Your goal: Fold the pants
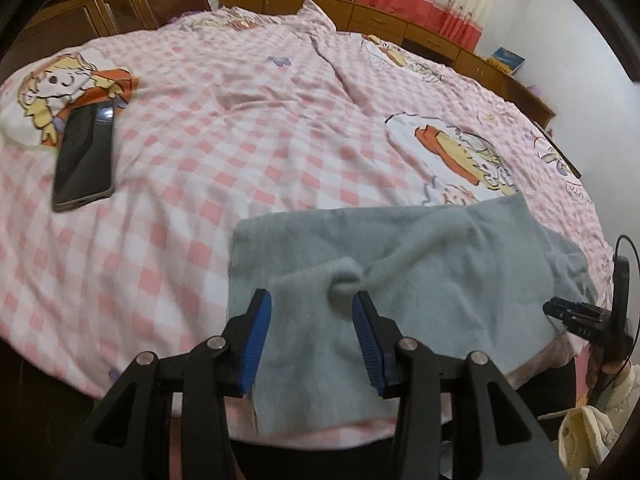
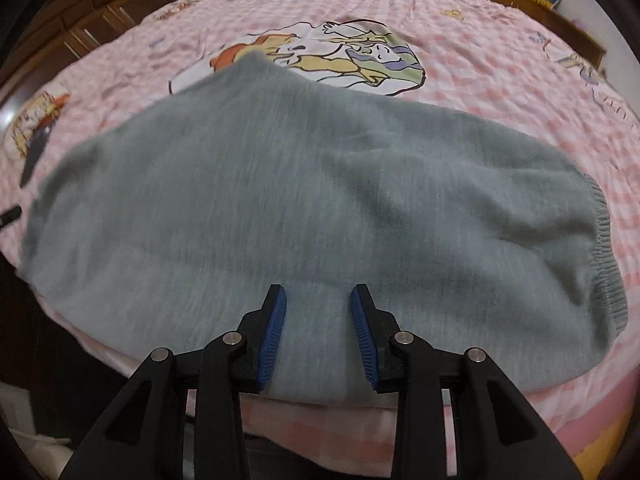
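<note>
Grey fleece pants (image 1: 420,264) lie folded on the bed near its front edge. In the right wrist view the pants (image 2: 304,184) spread wide, with the ribbed elastic waistband (image 2: 604,248) at the right end. My left gripper (image 1: 311,296) hovers open over the left part of the cloth, beside a small raised bump (image 1: 346,280) near its right finger. Over the front edge of the pants, my right gripper (image 2: 319,290) is open, its blue pads (image 2: 272,332) apart and pinching nothing. The right gripper (image 1: 576,316) also shows at the right edge of the left wrist view.
A pink checked bedsheet (image 1: 208,160) with cartoon prints covers the bed. A dark phone (image 1: 84,160) lies on it to the left of the pants. Wooden cabinets (image 1: 380,20) and pink curtains line the far side. The bed's front edge drops off just below the grippers.
</note>
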The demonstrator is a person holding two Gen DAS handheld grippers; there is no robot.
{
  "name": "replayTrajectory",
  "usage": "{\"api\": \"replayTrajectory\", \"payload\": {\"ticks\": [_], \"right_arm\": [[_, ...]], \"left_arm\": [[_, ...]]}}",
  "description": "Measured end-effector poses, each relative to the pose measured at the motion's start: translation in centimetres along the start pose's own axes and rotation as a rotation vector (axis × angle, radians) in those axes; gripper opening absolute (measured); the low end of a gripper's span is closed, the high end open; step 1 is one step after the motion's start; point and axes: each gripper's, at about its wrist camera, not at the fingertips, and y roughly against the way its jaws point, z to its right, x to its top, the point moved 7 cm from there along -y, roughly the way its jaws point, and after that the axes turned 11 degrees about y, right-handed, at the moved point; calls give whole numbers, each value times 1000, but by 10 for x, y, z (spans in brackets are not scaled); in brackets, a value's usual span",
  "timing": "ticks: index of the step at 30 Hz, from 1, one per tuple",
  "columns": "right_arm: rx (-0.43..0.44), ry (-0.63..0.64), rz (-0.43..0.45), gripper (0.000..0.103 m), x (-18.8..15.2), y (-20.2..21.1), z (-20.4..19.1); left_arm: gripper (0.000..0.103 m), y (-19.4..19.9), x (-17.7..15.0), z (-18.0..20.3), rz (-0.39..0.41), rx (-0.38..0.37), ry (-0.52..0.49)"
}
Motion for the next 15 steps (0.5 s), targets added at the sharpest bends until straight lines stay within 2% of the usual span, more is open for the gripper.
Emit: {"api": "replayTrajectory", "payload": {"ticks": [4,6,8,13,15], "right_arm": [[32,-26,21,52,-2,-5,-1],[57,-34,31,63,-2,-7,-4],[52,-17,33,68,0,-9,-8],[42,-10,43,73,1,-12,-11],[52,-13,52,74,1,-12,-11]], "left_arm": [[44,-18,2,-7,-35,-17,14],[44,-28,1,-15,-52,-9,44],[44,-34,-1,-19,-58,-14,70],[44,-35,0,-21,-42,-40,110],[43,-34,0,-16,-50,-80,120]]}}
